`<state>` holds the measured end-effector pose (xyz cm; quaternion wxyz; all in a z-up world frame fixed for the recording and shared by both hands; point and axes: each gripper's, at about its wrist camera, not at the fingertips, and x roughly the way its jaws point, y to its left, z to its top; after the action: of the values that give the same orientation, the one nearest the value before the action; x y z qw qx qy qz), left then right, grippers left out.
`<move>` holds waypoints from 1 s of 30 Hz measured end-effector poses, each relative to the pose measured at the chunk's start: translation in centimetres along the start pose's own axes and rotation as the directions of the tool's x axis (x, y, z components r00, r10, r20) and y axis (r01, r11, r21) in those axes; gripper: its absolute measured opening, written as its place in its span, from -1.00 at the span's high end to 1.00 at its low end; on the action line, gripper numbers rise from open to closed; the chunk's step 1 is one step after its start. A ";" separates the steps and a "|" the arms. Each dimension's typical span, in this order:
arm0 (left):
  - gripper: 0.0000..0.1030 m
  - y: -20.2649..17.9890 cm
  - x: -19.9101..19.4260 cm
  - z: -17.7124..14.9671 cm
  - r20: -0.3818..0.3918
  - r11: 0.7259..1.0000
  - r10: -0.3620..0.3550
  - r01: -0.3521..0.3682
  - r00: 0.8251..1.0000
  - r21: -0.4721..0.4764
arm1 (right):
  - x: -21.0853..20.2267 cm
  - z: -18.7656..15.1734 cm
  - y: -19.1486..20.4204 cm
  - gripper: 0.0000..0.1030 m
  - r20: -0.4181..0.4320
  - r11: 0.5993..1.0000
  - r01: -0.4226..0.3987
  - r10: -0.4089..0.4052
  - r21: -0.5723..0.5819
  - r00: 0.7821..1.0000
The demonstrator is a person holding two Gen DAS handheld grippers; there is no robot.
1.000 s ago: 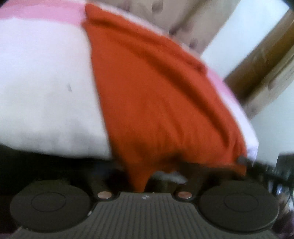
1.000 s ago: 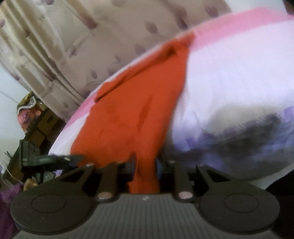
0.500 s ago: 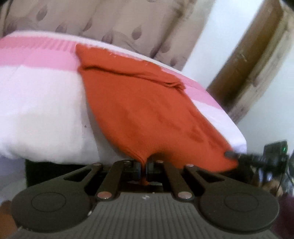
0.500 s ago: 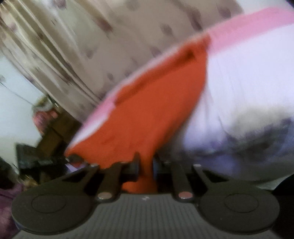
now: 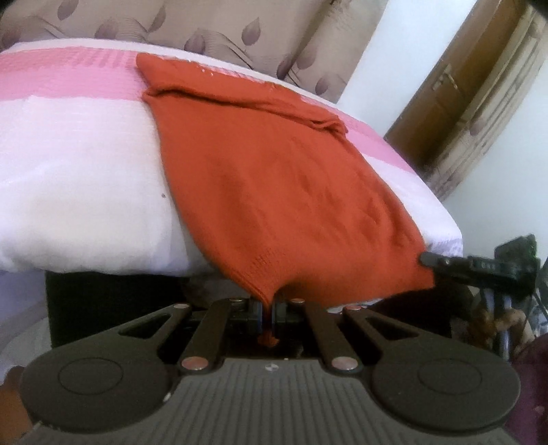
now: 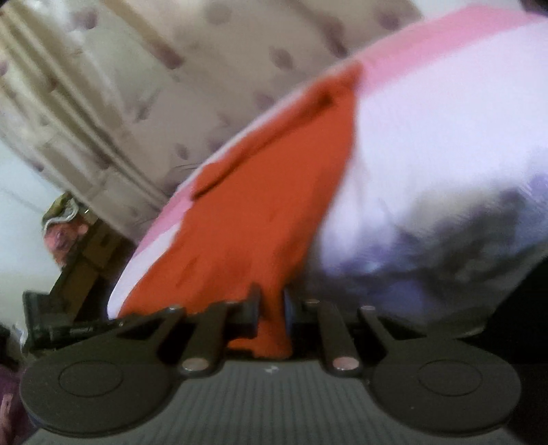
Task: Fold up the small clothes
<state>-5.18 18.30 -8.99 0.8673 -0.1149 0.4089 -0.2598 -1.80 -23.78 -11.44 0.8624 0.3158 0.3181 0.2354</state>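
Note:
An orange knit garment (image 5: 274, 178) lies spread on a bed with a pink and white cover (image 5: 78, 164), its near edge hanging over the bed's front. My left gripper (image 5: 269, 308) is shut on the garment's near left corner, just off the bed edge. In the left wrist view the right gripper (image 5: 445, 265) pinches the garment's near right corner. In the right wrist view my right gripper (image 6: 272, 308) is shut on a fold of the garment (image 6: 253, 212), which stretches away over the bed (image 6: 428, 143). That view is blurred.
A beige curtain with leaf prints (image 5: 212, 30) hangs behind the bed. A brown wooden door (image 5: 472, 89) stands at the right. The bed's dark base (image 5: 113, 297) is below the cover. Boxes and clutter (image 6: 72, 239) sit left in the right wrist view.
Both grippers have pulled back toward the bed's near edge with the garment's corners held, drawing the garment flat and nearer. More curtain and door show now.

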 end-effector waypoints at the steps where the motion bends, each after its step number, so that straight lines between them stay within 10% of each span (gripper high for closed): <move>1: 0.91 -0.1 0.3 -0.1 -0.004 1.000 0.006 -0.006 1.000 0.007 | 0.2 0.1 -0.4 0.04 -0.006 0.999 0.021 -0.021 0.024 1.000; 3: 0.91 -0.2 0.9 -0.3 -0.017 1.000 0.011 -0.011 1.000 0.012 | 0.6 0.2 -0.6 -0.94 -0.008 0.997 0.073 -0.073 0.036 0.997; 12: 0.86 0.1 3.0 -0.2 -0.028 1.000 0.009 -0.009 1.000 0.016 | 4.8 1.3 -1.5 -0.98 -0.072 0.989 0.149 -0.149 -0.001 0.986; 14: 0.50 0.2 3.4 -0.1 -0.026 1.000 0.009 -0.008 1.000 0.017 | 5.7 1.5 -2.1 -0.98 -0.099 0.990 0.140 -0.138 0.011 0.985; 15: 0.39 0.1 3.5 -0.1 -0.022 1.000 0.014 -0.013 1.000 0.021 | 6.2 1.5 -2.2 -0.92 -0.122 0.995 0.096 -0.093 0.019 0.988; 18: 0.25 0.1 4.0 0.1 -0.020 0.999 0.002 -0.001 1.000 0.034 | 6.9 1.1 -1.8 0.49 -0.184 0.999 0.037 -0.037 -0.004 0.982; 19: 0.68 0.1 4.1 0.2 -0.022 0.999 -0.001 0.002 1.000 0.043 | 6.7 0.9 -1.5 0.62 -0.181 1.000 0.019 -0.022 -0.017 0.983; 20: 0.95 0.1 4.2 0.2 -0.032 0.999 0.003 -0.002 0.999 0.052 | 6.1 0.7 -1.1 0.71 -0.169 0.999 0.000 -0.006 -0.036 0.986; 30: 0.94 -0.7 -1.3 2.7 0.144 0.996 -0.084 0.080 0.986 0.035 | -1.1 2.1 2.0 0.75 0.117 0.963 -0.268 0.262 0.041 0.958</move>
<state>-4.05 18.35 -6.17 0.8850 -0.1375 0.3355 -0.2921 -1.48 -23.88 -8.39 0.8301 0.3923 0.2313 0.3217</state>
